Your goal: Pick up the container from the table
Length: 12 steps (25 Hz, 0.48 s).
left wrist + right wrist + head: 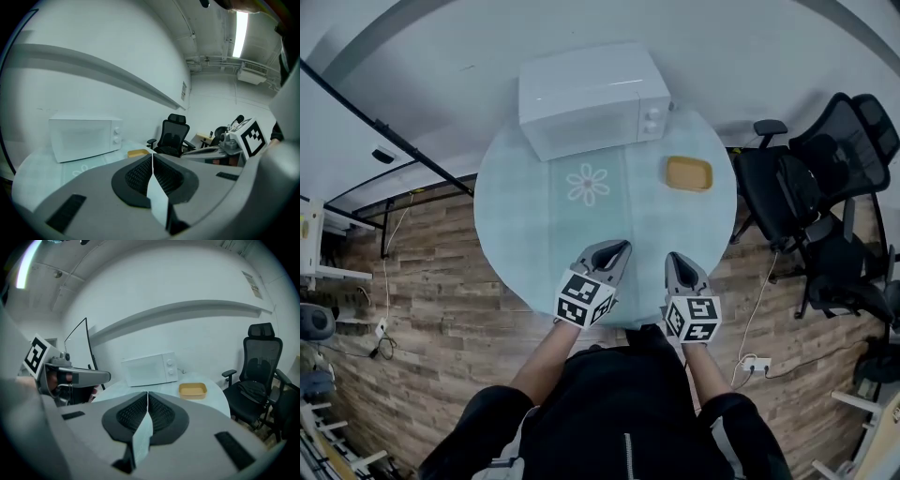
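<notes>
Head view: hand-held grippers (pixel 622 246) (pixel 676 257) forward (closed)

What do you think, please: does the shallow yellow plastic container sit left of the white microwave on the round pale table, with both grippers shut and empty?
Not quite: the head view shows the shallow yellow plastic container right of the white microwave, not left. The rest holds: both stand on the round pale table, and the left gripper and right gripper are shut and empty.
</notes>
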Each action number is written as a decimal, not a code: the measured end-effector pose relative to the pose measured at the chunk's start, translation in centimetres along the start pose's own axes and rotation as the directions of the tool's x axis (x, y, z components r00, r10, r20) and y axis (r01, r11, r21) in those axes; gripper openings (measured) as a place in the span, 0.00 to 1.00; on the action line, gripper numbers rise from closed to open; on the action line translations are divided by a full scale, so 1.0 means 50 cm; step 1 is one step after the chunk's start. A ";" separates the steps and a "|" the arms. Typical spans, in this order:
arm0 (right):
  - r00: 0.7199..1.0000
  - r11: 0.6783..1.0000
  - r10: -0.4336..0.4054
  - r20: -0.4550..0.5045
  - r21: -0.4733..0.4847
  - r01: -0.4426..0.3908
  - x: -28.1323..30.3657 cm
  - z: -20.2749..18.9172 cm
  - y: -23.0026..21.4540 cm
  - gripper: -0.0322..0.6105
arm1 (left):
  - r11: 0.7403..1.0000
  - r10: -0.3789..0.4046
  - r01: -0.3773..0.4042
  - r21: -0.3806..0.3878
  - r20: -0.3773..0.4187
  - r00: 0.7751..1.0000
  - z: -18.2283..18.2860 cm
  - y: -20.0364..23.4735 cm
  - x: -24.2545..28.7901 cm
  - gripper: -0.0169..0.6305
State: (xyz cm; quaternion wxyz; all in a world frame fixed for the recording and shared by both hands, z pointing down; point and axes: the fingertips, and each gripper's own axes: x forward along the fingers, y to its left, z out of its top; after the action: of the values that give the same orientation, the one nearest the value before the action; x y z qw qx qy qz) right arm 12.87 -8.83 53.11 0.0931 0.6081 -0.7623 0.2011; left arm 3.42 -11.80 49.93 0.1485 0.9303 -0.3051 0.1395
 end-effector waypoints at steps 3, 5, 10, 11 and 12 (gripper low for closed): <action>0.999 0.999 0.034 -0.011 -0.018 -0.034 0.041 0.019 -0.030 0.09 | 0.999 0.033 -0.033 -0.010 0.004 0.999 0.018 0.018 0.035 0.06; 0.998 0.998 0.059 -0.015 -0.029 -0.059 0.066 0.034 -0.049 0.09 | 0.998 0.058 -0.058 -0.018 0.005 0.998 0.029 0.029 0.057 0.06; 0.993 0.991 0.115 -0.022 -0.072 -0.117 0.127 0.067 -0.091 0.09 | 0.993 0.111 -0.111 -0.032 0.002 0.994 0.050 0.058 0.104 0.06; 0.992 0.989 0.128 -0.024 -0.078 -0.129 0.139 0.070 -0.096 0.09 | 0.992 0.122 -0.122 -0.036 -0.001 0.992 0.051 0.064 0.108 0.06; 0.990 0.986 0.140 -0.026 -0.084 -0.141 0.150 0.073 -0.102 0.09 | 0.990 0.134 -0.134 -0.041 -0.005 0.991 0.052 0.070 0.113 0.06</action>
State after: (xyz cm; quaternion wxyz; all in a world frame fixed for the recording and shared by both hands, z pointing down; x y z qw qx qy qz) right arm 16.33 -17.93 53.68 0.1120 0.5464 -0.8102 0.1805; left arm 6.10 -18.40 50.21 0.1583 0.9042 -0.3698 0.1438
